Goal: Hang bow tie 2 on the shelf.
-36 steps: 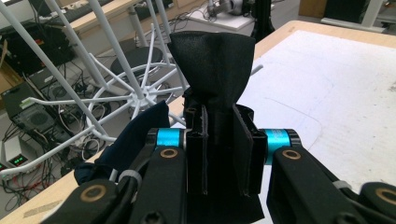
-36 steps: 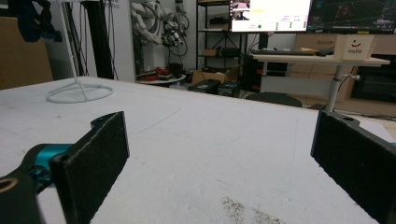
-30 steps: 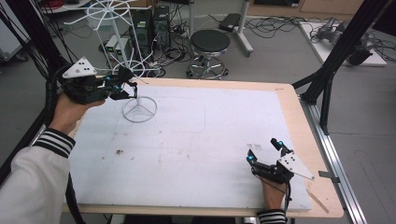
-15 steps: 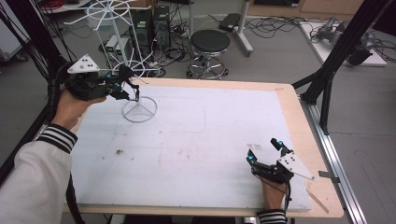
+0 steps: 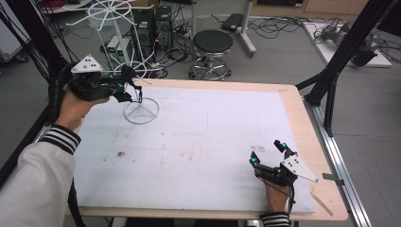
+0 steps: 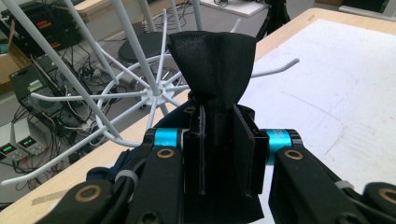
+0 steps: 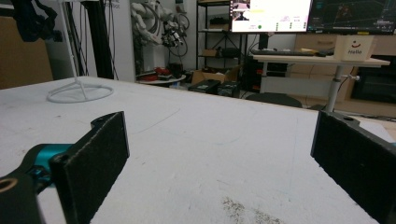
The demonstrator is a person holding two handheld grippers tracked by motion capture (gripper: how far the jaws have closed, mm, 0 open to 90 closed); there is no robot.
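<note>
Left gripper (image 6: 219, 154) jaws clamped on a black cloth (image 6: 215, 65), which stands up between them. White rack (image 6: 154, 91) arms lie just beyond the jaws. Cloth not yet hung; hooking and release remain. Right gripper (image 7: 219, 154) jaws wide apart, empty, resting on the table (image 7: 210, 140).

Black round stool (image 5: 213, 43) on floor beyond table's far edge, w/ chrome foot ring. PC towers (image 5: 153, 23) left of it, cables all over floor nearby. Black frame post (image 5: 347, 45) slants up at table's right corner; small black strip (image 5: 333, 176) on rail at right edge. Table (image 5: 295, 111) w/ wood rim showing; brown stain (image 5: 120, 153) on white sheet, near left. Right gripper view: monitors (image 7: 271, 15) at back, white box w/ smiley (image 7: 355, 48) on a desk.
</note>
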